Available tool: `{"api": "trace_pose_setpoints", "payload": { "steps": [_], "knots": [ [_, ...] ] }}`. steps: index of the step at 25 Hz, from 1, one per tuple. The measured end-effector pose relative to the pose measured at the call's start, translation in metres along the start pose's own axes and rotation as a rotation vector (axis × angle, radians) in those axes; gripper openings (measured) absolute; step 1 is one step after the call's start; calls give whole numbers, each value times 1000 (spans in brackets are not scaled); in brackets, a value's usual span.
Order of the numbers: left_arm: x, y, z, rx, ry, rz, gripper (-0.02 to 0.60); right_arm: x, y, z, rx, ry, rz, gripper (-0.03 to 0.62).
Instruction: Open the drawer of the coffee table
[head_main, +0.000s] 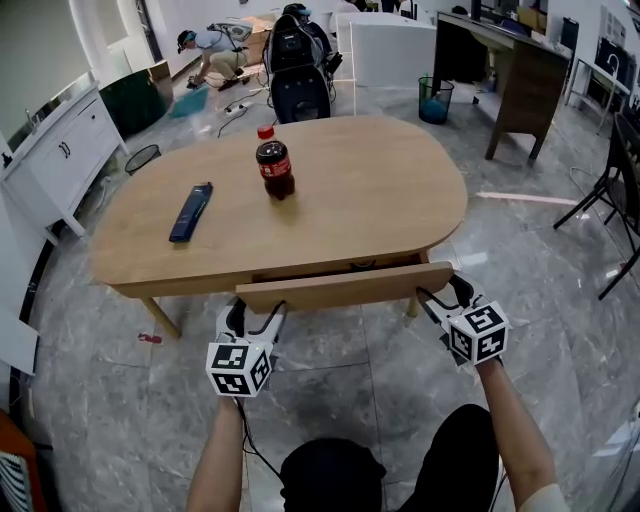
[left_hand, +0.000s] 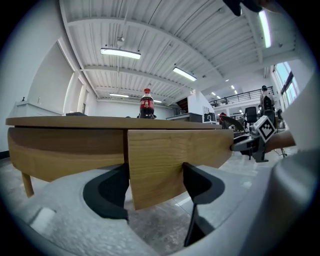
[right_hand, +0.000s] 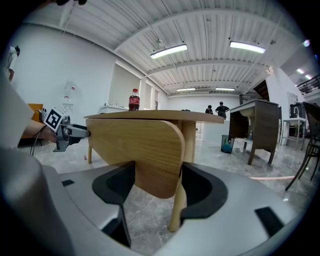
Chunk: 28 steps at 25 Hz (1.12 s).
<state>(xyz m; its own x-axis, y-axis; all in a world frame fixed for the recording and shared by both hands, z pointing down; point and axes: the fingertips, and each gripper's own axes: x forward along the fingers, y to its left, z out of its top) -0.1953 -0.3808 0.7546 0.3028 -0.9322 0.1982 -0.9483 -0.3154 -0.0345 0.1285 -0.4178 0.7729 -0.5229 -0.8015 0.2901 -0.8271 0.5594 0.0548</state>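
Note:
The oval wooden coffee table (head_main: 370, 195) has its drawer front (head_main: 345, 287) standing a little out from the apron, with a dark gap behind it. My left gripper (head_main: 258, 310) is shut on the drawer front's left end. My right gripper (head_main: 440, 295) is shut on its right end. In the left gripper view the panel (left_hand: 170, 160) fills the space between both pads of my left gripper (left_hand: 155, 185). In the right gripper view the rounded panel end (right_hand: 140, 150) sits likewise in my right gripper (right_hand: 157, 187). The drawer's inside is hidden.
A cola bottle (head_main: 274, 165) and a dark blue flat object (head_main: 190, 211) rest on the tabletop. A white cabinet (head_main: 60, 150) stands at left and a dark desk (head_main: 505, 60) with a bin (head_main: 435, 100) at back right. A person (head_main: 210, 55) crouches far behind.

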Motion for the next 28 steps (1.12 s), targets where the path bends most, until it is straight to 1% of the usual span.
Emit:
{"api": "trace_pose_setpoints", "payload": {
  "steps": [4,9,14,19,20,21,24,28],
  "knots": [
    [-2,1,2,-48,-13,-15,334,-3,0,0,14,16,11,295],
    [-4,1,2,-81,11,-8,334,-6,3,-1,52,32,15,296],
    [-4,1,4,-82,16,-10,333,-7,3,0,43,40,-2,296],
    [-6,0,5,-86,14,4,333,-8,2,1,42,36,-2,296],
    [-7,-2,6,-87,11,5,333,-9,0,0,46,30,-5,294],
    [-9,-4,6,-84,8,2,333,-10,-2,0,54,22,-11,277],
    [-13,-8,6,-73,6,-6,333,-12,-4,-1,70,13,-24,273],
    [-18,-5,6,-90,1,14,333,-16,4,-1,46,22,-13,273]
  ]
}}
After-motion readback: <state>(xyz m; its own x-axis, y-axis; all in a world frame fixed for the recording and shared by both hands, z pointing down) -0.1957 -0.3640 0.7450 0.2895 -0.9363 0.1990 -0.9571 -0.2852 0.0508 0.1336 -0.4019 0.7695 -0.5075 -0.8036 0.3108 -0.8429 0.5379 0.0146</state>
